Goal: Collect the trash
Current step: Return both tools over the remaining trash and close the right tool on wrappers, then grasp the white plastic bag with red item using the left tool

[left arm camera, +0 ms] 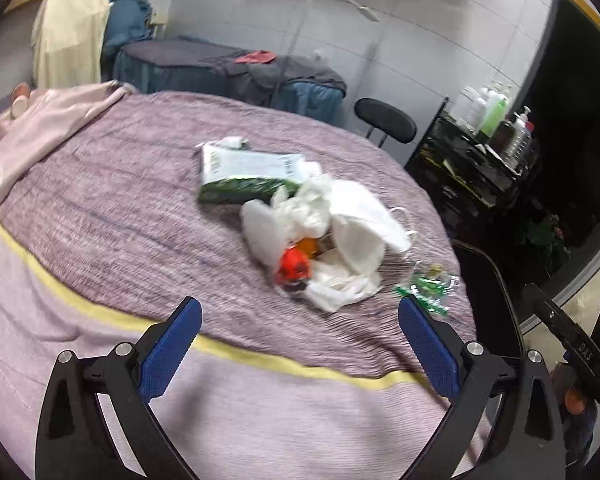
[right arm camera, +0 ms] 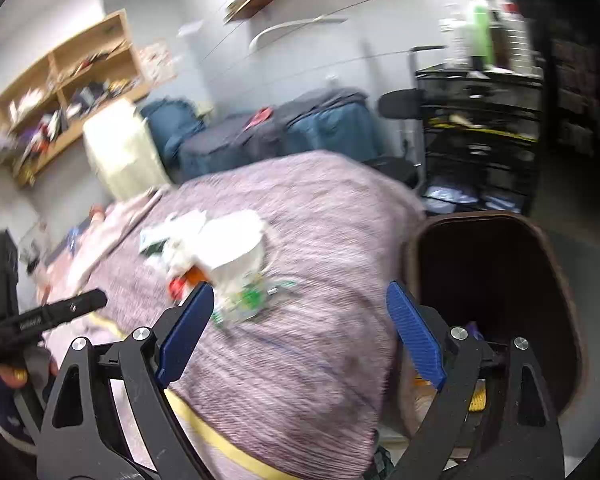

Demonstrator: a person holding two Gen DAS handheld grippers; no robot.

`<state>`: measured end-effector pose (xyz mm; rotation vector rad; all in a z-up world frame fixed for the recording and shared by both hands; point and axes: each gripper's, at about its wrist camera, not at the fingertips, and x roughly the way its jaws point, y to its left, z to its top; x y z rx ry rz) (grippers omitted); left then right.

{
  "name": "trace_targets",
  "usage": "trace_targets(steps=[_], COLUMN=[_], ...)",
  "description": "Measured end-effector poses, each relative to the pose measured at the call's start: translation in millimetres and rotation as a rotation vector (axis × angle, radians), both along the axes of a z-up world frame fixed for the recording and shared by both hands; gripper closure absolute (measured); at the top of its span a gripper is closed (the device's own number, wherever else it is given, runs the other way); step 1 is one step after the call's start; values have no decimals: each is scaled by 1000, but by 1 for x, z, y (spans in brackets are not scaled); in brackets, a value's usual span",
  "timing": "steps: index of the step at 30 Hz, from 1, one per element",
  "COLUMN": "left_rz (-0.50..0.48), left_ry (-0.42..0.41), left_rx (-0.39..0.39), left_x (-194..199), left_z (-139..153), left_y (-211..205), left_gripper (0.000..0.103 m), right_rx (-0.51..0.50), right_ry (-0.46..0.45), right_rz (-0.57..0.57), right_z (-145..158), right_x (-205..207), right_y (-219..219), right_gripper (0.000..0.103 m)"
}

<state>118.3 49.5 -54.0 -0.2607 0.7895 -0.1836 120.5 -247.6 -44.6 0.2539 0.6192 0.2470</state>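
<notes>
A pile of trash lies on the purple bedspread [left arm camera: 140, 184]: white crumpled tissues and a face mask [left arm camera: 360, 220], a red and orange wrapper [left arm camera: 294, 264], a white and green packet [left arm camera: 244, 172] and a clear green-printed wrapper [left arm camera: 428, 284]. My left gripper [left arm camera: 300, 320] is open and empty, just short of the pile. My right gripper [right arm camera: 300, 312] is open and empty above the bed edge; the pile [right arm camera: 220, 248] and the green wrapper [right arm camera: 252, 300] lie ahead to its left. A dark brown bin [right arm camera: 496, 280] stands beside the bed at the right.
A pink cloth [left arm camera: 40, 128] lies on the bed's far left. Blue suitcases [left arm camera: 308, 96], a black stool [left arm camera: 384, 120] and a black rack with bottles [left arm camera: 480, 148] stand beyond the bed. Wooden shelves [right arm camera: 64, 88] hang on the wall. The left gripper's handle [right arm camera: 40, 316] shows at left.
</notes>
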Motion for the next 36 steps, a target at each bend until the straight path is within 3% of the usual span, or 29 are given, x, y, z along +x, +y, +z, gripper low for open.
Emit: trace_targets(steps=[7, 17, 18, 21, 23, 26, 28, 36], left_rz=[8, -32, -36, -42, -47, -51, -50, -57], left_ry=[55, 108, 112, 115, 117, 117, 114, 90], left_rx=[-22, -21, -20, -18, -12, -3, -3, -1], left_x=[5, 18, 20, 24, 27, 31, 34, 52], left_z=[-14, -27, -28, -29, -29, -29, -29, -23], left_y=[17, 12, 11, 10, 10, 10, 10, 8], left_gripper=[6, 6, 6, 6, 6, 6, 6, 6], right_rx=[-137, -300, -311, -326, -322, -303, -281, -213], right_ry=[59, 131, 139, 181, 206, 197, 192, 156], right_rz=[178, 229, 229, 243, 241, 223, 229, 208], right_z=[-10, -23, -24, -34, -42, -43, -43, -34], right_x=[20, 58, 62, 74, 81, 82, 82, 71], right_y=[56, 90, 91, 94, 93, 86, 85, 77], right_gripper=[16, 18, 21, 45, 68, 86, 92, 95])
